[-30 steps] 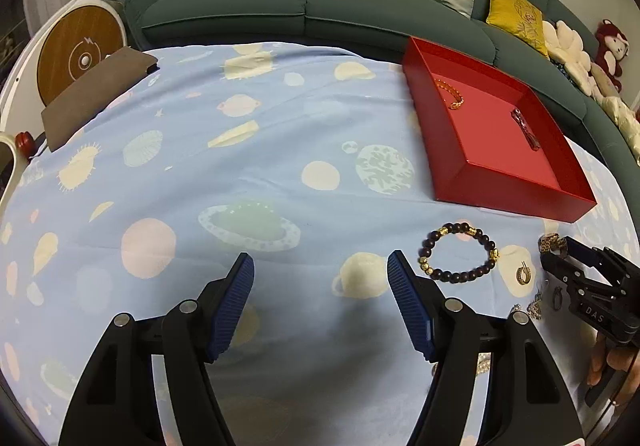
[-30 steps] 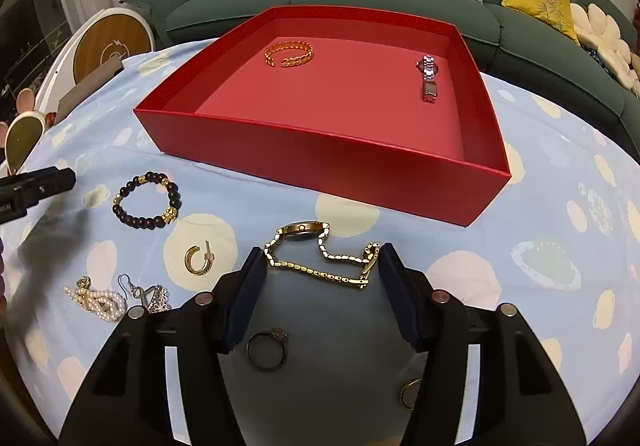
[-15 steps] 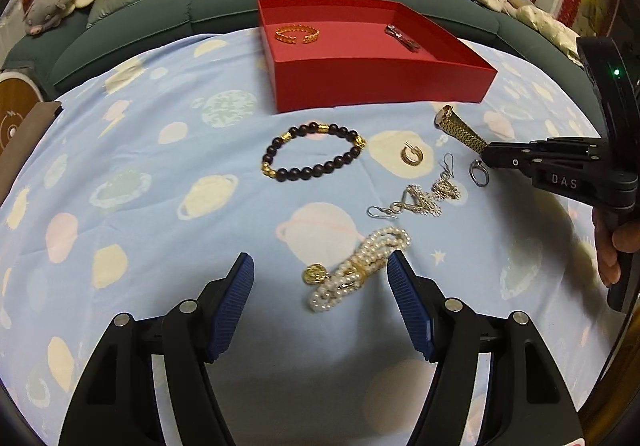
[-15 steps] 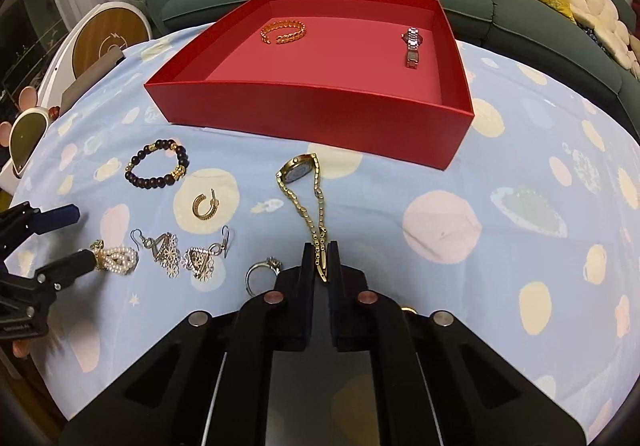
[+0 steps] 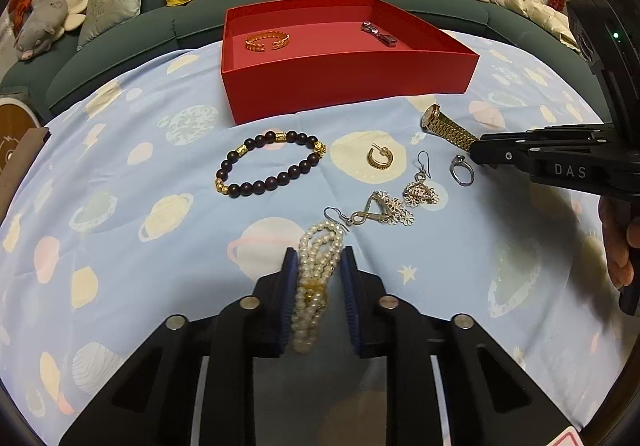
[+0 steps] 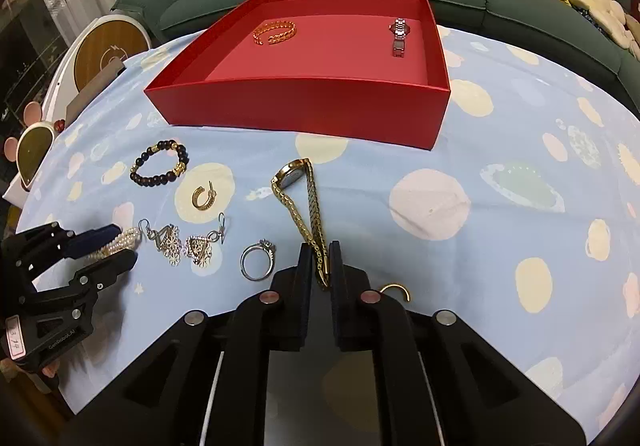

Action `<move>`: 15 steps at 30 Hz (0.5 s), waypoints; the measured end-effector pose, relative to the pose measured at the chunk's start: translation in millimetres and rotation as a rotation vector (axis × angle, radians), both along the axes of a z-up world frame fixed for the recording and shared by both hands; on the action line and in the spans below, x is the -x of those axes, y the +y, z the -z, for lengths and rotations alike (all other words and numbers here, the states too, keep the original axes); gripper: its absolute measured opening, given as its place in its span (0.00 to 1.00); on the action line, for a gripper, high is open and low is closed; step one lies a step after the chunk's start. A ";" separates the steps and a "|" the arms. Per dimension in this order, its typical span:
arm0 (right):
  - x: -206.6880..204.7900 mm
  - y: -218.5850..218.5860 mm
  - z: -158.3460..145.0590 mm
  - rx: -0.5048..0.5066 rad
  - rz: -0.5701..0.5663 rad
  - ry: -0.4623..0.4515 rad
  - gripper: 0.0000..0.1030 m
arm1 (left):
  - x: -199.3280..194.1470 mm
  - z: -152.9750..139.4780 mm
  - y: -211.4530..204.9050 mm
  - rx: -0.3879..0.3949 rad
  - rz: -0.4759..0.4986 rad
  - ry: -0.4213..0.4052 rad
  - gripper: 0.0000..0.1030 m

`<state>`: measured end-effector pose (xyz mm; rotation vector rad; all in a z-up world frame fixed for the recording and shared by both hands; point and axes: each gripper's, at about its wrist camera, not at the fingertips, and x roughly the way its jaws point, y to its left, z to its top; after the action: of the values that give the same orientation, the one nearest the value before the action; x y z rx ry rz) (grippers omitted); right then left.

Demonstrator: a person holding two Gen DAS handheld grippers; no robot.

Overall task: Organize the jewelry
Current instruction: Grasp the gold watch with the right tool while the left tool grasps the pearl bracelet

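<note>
The left gripper (image 5: 318,270) has just closed its jaws onto the pearl bracelet (image 5: 316,278) on the tablecloth (image 5: 120,246). The right gripper (image 6: 320,266), jaws easing slightly apart, pinches the gold watch (image 6: 304,202) strap. Beyond sits the red tray (image 6: 304,106).

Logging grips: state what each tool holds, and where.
Left tool: white multi-strand pearl bracelet, pinched mid-bundle near its gold bead. Right tool: gold metal-link watch, gripped at the strap's end.
</note>
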<state>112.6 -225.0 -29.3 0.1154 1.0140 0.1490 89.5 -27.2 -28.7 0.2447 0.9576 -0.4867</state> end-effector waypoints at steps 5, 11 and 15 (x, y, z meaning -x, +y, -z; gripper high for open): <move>-7.1 10.0 -1.2 0.030 0.006 -0.029 0.44 | -2.6 -1.9 2.4 0.032 -0.014 0.027 0.16; -20.0 16.9 0.1 0.035 0.021 -0.044 0.44 | -1.9 -7.9 4.8 0.055 -0.023 0.036 0.16; -26.6 14.6 0.8 0.019 0.045 -0.049 0.41 | -4.0 -14.2 8.4 0.065 -0.036 0.031 0.16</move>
<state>139.2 -210.4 -30.2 0.1168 0.9629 0.1009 93.5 -18.7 -14.5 0.1610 0.9731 -0.4889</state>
